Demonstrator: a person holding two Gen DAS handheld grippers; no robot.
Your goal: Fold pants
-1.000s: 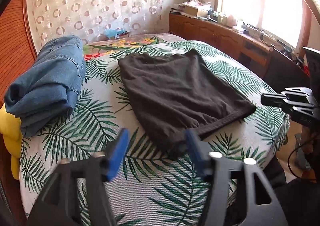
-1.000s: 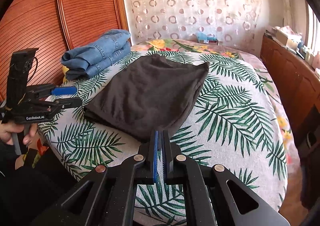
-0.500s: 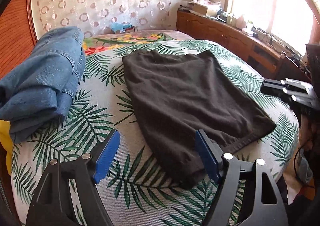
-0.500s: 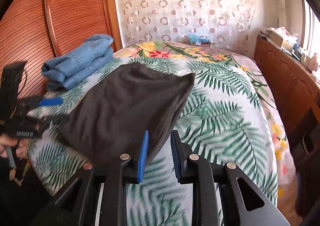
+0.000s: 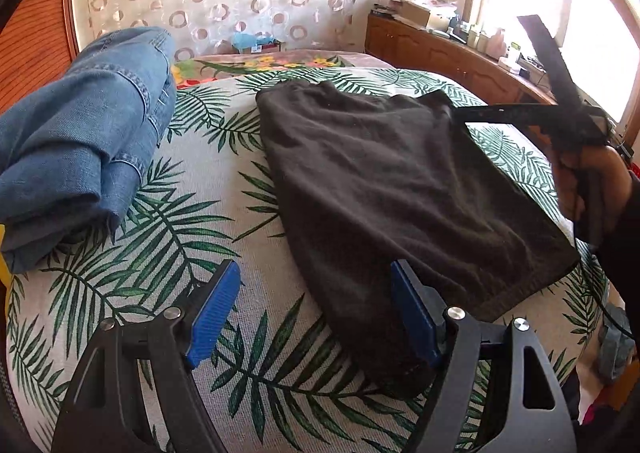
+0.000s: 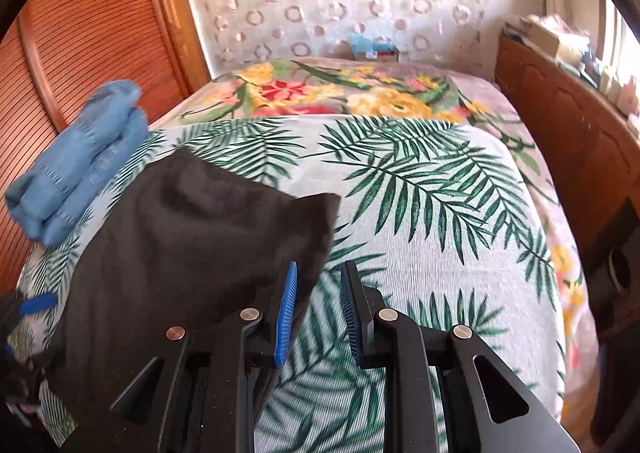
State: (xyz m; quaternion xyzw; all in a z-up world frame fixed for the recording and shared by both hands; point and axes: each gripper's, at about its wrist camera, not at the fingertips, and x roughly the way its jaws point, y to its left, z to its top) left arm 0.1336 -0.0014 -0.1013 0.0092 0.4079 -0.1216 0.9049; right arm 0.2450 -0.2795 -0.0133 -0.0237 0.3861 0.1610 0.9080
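We are in a bedroom: a bed [image 5: 224, 181] covered by a palm-leaf sheet, a circle-patterned curtain [image 6: 340, 5] at its head, a slatted wooden wardrobe [image 6: 84, 33] along one side and a wooden cabinet [image 5: 448, 53] under a bright window on the other. A floral blanket [image 6: 340, 93] shows beyond the leaf sheet.

The dark pants [image 5: 392, 189] lie flat on the bed, folded into a rough rectangle, running from the near edge of the mattress toward the headboard. Folded blue jeans [image 5: 80, 141] sit in a stack beside them, near the wardrobe side, apart from the dark fabric.

We note the left tongs [image 5: 316, 313] open wide, low over the near corner of the pants. Their right blue pad sits over the dark cloth; the left pad is over bare sheet. Whether either pad touches the fabric we cannot tell.

The right tongs [image 6: 318, 313] are parted by a moderate gap, over the long edge of the pants toward the far corner. The left pad overlaps the cloth edge, the right pad is over the sheet. Nothing is held between them. In the left wrist view the right tongs [image 5: 460, 113] reach to the far corner of the pants, with the right hand [image 5: 592, 181] gripping the handle. The right wrist view is somewhat motion-blurred.
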